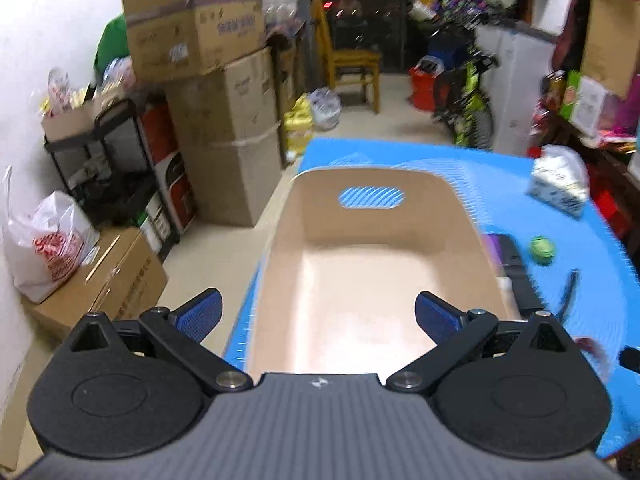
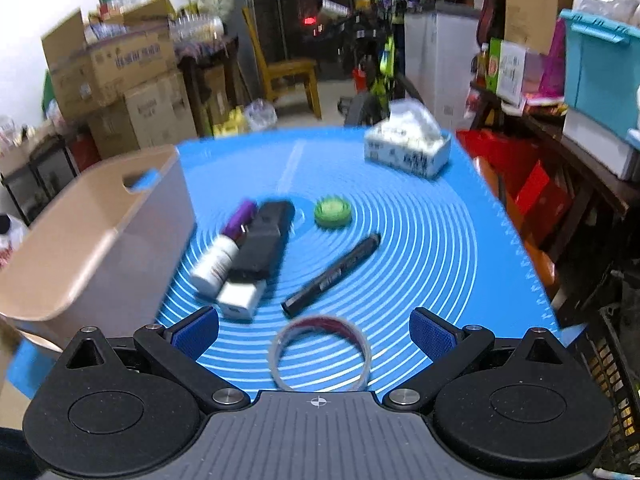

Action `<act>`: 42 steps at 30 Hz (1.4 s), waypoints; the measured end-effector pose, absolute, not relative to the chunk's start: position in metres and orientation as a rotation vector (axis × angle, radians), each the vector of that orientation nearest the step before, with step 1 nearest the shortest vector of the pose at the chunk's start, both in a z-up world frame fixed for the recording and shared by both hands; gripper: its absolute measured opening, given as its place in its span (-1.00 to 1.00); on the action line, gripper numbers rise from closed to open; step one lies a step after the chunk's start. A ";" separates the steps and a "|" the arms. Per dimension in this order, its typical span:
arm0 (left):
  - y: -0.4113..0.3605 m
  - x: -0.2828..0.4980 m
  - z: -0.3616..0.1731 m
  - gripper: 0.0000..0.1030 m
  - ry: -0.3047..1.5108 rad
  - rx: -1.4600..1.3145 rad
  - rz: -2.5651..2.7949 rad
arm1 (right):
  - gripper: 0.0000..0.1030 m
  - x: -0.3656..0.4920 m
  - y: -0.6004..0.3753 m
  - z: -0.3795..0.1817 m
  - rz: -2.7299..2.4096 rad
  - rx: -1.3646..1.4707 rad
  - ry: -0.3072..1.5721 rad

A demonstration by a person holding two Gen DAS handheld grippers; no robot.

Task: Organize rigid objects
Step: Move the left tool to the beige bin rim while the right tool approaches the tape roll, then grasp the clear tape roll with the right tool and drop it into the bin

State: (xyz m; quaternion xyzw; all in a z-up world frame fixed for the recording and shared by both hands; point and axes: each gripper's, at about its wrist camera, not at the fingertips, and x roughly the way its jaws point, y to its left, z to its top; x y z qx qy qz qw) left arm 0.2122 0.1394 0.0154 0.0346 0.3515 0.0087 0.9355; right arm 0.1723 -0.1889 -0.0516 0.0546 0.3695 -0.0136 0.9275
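A tan bin (image 1: 376, 240) sits on the left side of the table (image 2: 440, 240), which has a blue mat with white rings on it. The bin has tall smooth walls, a hole for a handle in its far wall, and nothing inside that can be seen.

The other things lie on the mat to the right of the bin. A small white bottle (image 2: 214, 266) with a purple cap lies on its side. Touching it on the right is a long black box (image 2: 262, 240) with a white block (image 2: 240, 298) at its near end. A round green lid (image 2: 333, 211) lies flat, a bit farther back. A black marker (image 2: 332, 274) lies slanted, near the middle. A see-through ring of tape (image 2: 320, 354) is nearest of all. A white tissue pack (image 2: 406, 148) sits at the far right.

The left gripper (image 1: 318, 316) hangs over the near end of the bin — its blue fingers (image 1: 199, 314) are spread wide and hold nothing.

The right gripper (image 2: 314, 334) is also spread wide and holds nothing. The tape ring lies between its fingers (image 2: 432, 338) — not touching either one.
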 end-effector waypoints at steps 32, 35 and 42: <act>0.200 0.285 -0.050 -0.85 1.101 -0.043 -0.055 | 0.86 0.231 -0.175 -0.128 -0.070 0.023 0.952; 0.197 0.287 -0.049 -0.94 1.102 -0.033 -0.060 | 0.71 0.229 -0.174 -0.126 -0.039 0.018 0.941; 0.199 0.289 -0.050 -0.94 1.102 -0.033 -0.056 | 0.67 0.224 -0.174 -0.125 -0.038 0.044 0.920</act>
